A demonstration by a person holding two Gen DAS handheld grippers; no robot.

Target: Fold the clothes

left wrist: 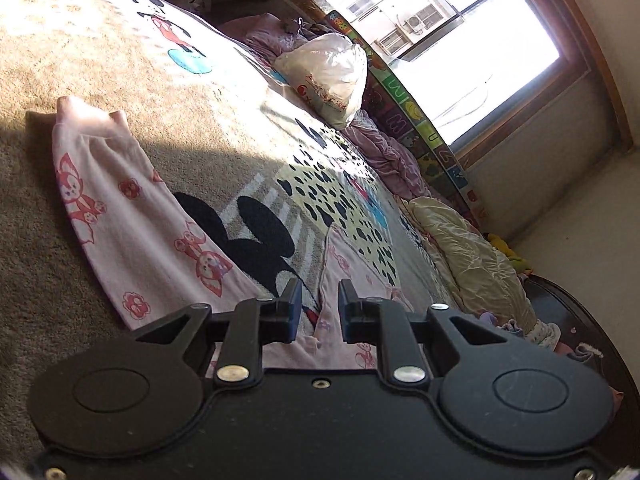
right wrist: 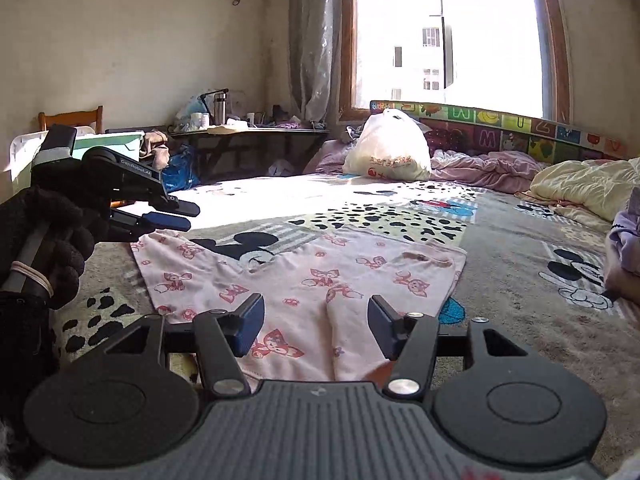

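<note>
We judge the folding to be near its start. The pink pyjama trousers, printed with little foxes, lie spread on the cartoon blanket that covers the bed, with the waistband on the far side and the two legs running towards us; in the left wrist view one leg curves away from the other with bare blanket between them, so the legs have not yet been laid one over the other. Our right gripper hangs just above the trousers with its fingers moderately wide and nothing pressed between them. Our left gripper, gripped by a dark-gloved hand, shows a narrow gap with nothing between its fingers; seen from the right wrist camera it hovers off the left edge of the garment, apart from the cloth. What seems left is everything: bringing the legs together, then folding the length over. Other garments heaped at the right may wait their turn.
</note>
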